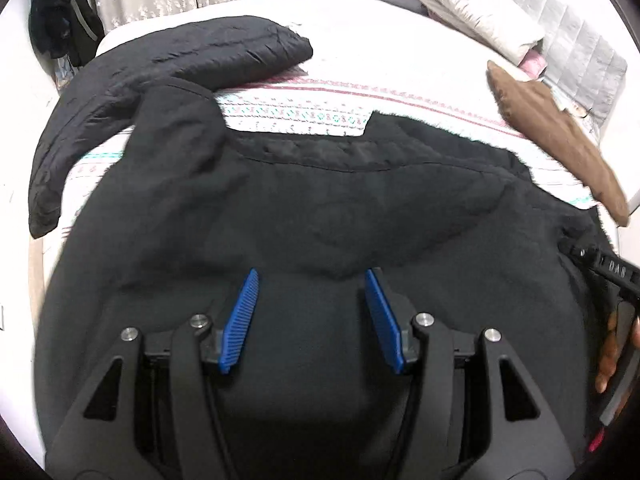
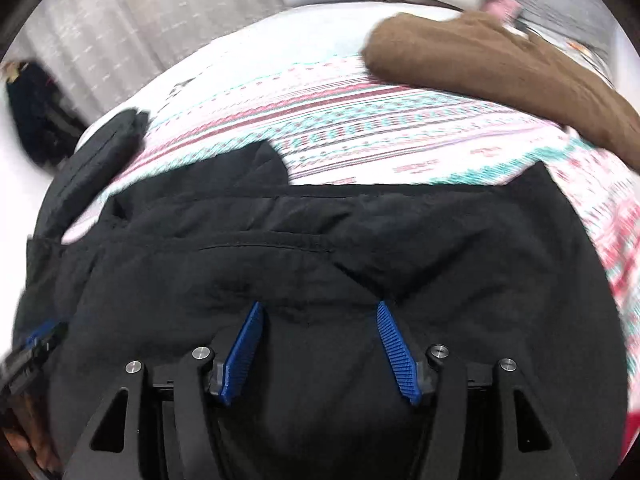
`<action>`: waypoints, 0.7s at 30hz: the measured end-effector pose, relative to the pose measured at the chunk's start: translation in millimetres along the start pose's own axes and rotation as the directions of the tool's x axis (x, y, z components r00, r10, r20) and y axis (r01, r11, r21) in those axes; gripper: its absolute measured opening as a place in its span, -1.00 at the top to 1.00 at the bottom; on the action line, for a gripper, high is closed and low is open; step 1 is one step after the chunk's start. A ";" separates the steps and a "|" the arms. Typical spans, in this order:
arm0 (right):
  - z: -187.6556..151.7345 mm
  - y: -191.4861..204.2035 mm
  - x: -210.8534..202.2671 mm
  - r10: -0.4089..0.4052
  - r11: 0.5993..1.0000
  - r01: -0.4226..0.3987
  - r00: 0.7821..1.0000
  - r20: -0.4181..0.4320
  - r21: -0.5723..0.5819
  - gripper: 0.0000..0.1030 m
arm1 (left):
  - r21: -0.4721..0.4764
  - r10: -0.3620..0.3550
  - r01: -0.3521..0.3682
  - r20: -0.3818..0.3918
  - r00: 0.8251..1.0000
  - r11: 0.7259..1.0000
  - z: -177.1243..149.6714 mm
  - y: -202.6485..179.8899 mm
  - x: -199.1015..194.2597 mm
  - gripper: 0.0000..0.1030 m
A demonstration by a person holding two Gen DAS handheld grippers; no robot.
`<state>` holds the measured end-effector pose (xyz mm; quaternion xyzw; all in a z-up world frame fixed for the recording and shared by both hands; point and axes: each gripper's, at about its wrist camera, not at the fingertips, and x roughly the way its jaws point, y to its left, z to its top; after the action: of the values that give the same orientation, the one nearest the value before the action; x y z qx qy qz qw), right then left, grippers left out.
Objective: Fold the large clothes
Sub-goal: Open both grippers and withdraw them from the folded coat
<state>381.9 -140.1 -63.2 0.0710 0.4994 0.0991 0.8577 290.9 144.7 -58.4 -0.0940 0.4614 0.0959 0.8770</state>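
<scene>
While the left gripper (image 1: 311, 276) is held with its blue fingers spread wide and nothing between them, the right gripper (image 2: 320, 308) is likewise held wide apart and empty, both just above the black jacket (image 1: 320, 208). The jacket is spread flat across the near edge of the patterned bedspread (image 1: 360, 100), one sleeve (image 1: 168, 68) extended toward the far left corner. A brown garment (image 1: 552, 128) is laid along the right edge.

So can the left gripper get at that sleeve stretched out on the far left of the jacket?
Probably yes. The left gripper is open and holds nothing, over the black jacket. The sleeve lies flat on the striped bedspread, with nothing lying over it or between them.
</scene>
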 end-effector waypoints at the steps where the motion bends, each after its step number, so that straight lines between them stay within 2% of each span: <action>1: -0.6 1.0 -6.0 0.007 1.000 -0.008 1.000 0.009 0.017 -0.19 | -0.005 -0.017 0.018 0.011 1.000 1.000 -3.0 3.4 -9.0 -0.11; 4: -8.7 7.3 -43.7 0.073 0.997 -0.074 0.996 0.047 0.029 -0.25 | -0.032 -0.028 0.030 0.062 0.998 0.999 -18.4 17.0 -50.5 -0.11; 7: -31.6 22.4 -93.8 0.092 0.995 -0.089 0.993 0.079 -0.043 -0.34 | -0.031 -0.048 0.051 0.095 0.994 0.998 -43.3 21.5 -87.7 -0.16; 9: -56.1 32.4 -130.3 0.104 0.990 -0.092 0.988 0.114 -0.107 -0.54 | -0.021 -0.046 0.049 0.123 0.991 0.999 -63.6 19.2 -111.8 -0.25; 11: -87.3 40.1 -162.4 0.089 0.990 -0.069 0.982 0.168 -0.120 -0.63 | -0.017 -0.041 0.045 0.169 0.985 0.999 -89.1 18.7 -137.8 -0.34; 12: -109.1 45.3 -180.0 0.085 0.990 -0.059 0.975 0.204 -0.131 -0.67 | -0.017 -0.055 0.060 0.204 0.977 0.998 -109.2 17.4 -157.2 -0.38; 14: -148.5 63.7 -205.5 0.099 0.983 -0.055 0.961 0.257 -0.174 -0.75 | -0.014 -0.088 0.094 0.241 0.967 0.995 -128.1 15.8 -175.4 -0.60; 15: -172.1 70.7 -219.6 0.105 0.979 -0.048 0.952 0.287 -0.196 -0.78 | -0.015 -0.099 0.107 0.269 0.958 0.994 -142.8 15.5 -188.8 -0.60; 17: -215.1 82.2 -242.6 0.090 0.976 -0.015 0.935 0.343 -0.216 -0.84 | -0.016 -0.088 0.098 0.304 0.949 0.995 -161.0 13.9 -205.6 -0.63; 20: -256.6 89.2 -267.4 0.049 0.979 0.036 0.916 0.397 -0.202 -0.89 | 0.026 -0.070 0.065 0.345 0.936 0.998 -181.6 6.5 -226.6 -0.80; 21: -260.2 90.1 -270.1 0.036 0.981 0.046 0.911 0.410 -0.189 -0.91 | 0.037 -0.065 0.055 0.363 0.930 0.998 -188.1 3.8 -233.5 -0.83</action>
<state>16.4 -111.8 56.5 0.0050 0.2958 0.1280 0.9466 11.3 81.8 29.8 -0.0772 0.2892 0.0786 0.9509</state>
